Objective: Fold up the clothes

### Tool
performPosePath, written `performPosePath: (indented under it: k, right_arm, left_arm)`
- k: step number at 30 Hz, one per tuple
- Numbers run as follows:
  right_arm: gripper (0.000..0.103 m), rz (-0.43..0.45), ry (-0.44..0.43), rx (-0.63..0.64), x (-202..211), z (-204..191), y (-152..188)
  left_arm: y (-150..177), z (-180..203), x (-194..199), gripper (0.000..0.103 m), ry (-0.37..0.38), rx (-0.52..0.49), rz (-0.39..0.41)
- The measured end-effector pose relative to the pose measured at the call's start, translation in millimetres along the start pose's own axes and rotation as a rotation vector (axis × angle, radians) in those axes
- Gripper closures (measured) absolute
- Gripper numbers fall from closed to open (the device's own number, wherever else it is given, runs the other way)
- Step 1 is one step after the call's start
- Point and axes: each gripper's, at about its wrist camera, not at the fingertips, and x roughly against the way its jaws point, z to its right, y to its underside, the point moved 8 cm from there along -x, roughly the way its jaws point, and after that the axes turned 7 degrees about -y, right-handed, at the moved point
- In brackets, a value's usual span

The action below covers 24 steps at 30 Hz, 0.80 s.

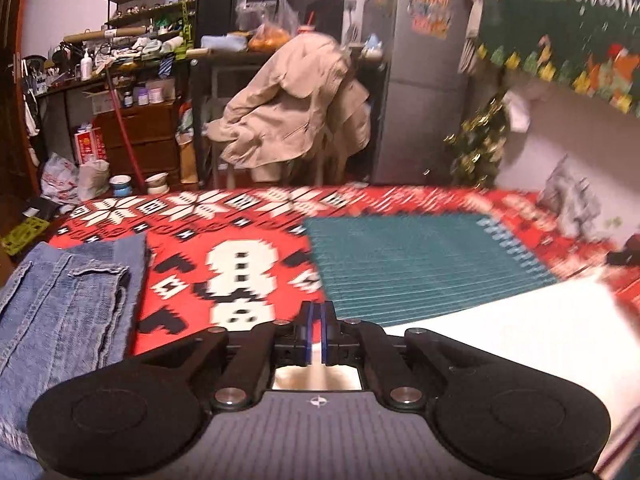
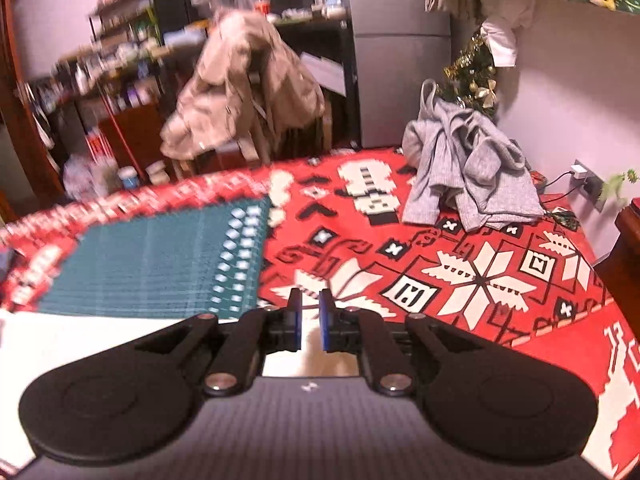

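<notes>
A white cloth [image 1: 500, 344] lies flat on the table, below and right of my left gripper [image 1: 316, 308]. That gripper is shut, its blue pads almost touching, and I see nothing held between them. Folded blue jeans [image 1: 60, 304] lie at the left on the red patterned tablecloth [image 1: 224, 240]. In the right wrist view the same white cloth [image 2: 80, 344] is at the lower left. My right gripper [image 2: 310, 300] hovers over its edge, open by a narrow gap with nothing between the pads. A crumpled grey garment [image 2: 468, 172] is heaped at the far right of the table.
A green cutting mat [image 1: 420, 264] lies in the table's middle, beyond the white cloth. A beige coat [image 1: 288, 108] hangs over a chair behind the table's far edge. A small Christmas tree [image 2: 472, 76] and a wall socket [image 2: 580, 172] stand near the grey heap. Cluttered shelves [image 1: 152, 40] fill the back.
</notes>
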Motion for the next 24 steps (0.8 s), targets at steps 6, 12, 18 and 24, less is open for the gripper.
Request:
performPosePath:
  k: [6,12,18,24]
  right_arm:
    - [0.068,-0.009,-0.104,0.034,50.6,-36.2,3.4]
    - [0.065,-0.005,-0.179,0.162,86.9,-88.0,33.2]
    - [0.091,-0.098,-0.186,0.206,81.4,-123.4,84.2]
    - [0.091,-0.165,-0.172,0.198,75.2,-125.4,121.0]
  left_arm:
    - [-0.2,39.2,49.9,0.081,0.079,-0.014,-0.011]
    - [26.8,81.9,71.5,0.091,0.187,-0.045,-0.016]
    - [60.6,109.6,68.8,0.097,0.243,-0.084,-0.079]
    - [98.2,109.0,77.2,0.097,0.215,-0.13,-0.153]
